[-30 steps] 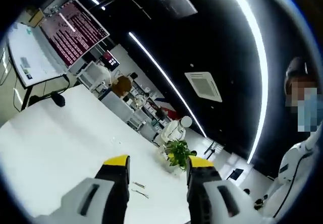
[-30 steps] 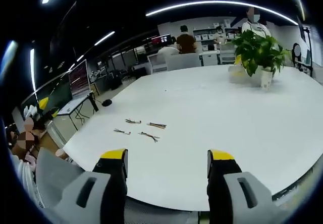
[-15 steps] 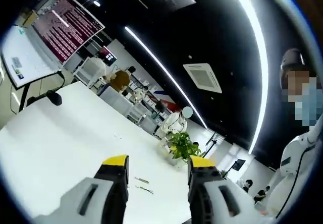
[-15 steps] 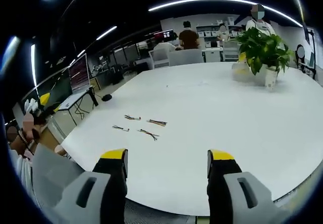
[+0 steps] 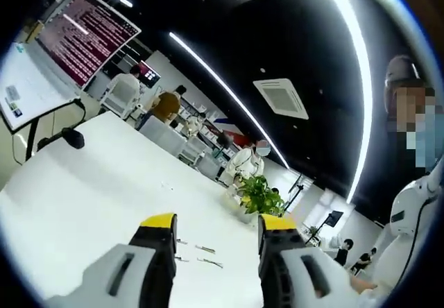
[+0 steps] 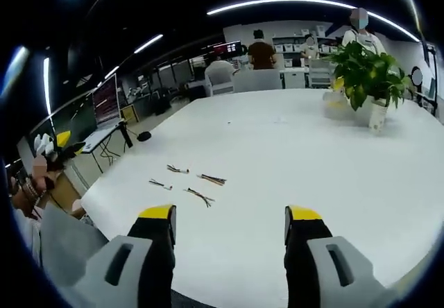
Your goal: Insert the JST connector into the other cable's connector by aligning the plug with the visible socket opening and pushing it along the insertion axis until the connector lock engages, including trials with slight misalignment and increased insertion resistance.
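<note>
Right claw (image 6: 229,214) is hovering over the near edge of the white bench (image 6: 333,162), jaws spread wide and holding nothing. Four short cables are lying loose on the bench ahead and to the left of it: one far cable (image 6: 177,170), one to its right (image 6: 212,179), one at the left (image 6: 159,184) and one nearest the claw (image 6: 199,196). All are lying apart from each other; connector details are too small to tell. A potted plant (image 6: 368,79) is standing at the far right of the bench. People are standing at the far side of the room.

Left claw (image 5: 216,219) is tilting upward, jaws likewise spread and empty. Between its jaws the cables (image 5: 205,250) are showing as small dark marks on the bench (image 5: 76,190), with the plant (image 5: 260,195) beyond them. A person in white (image 5: 409,218) is standing at the right. A large screen (image 5: 87,34) is glowing at the far left.
</note>
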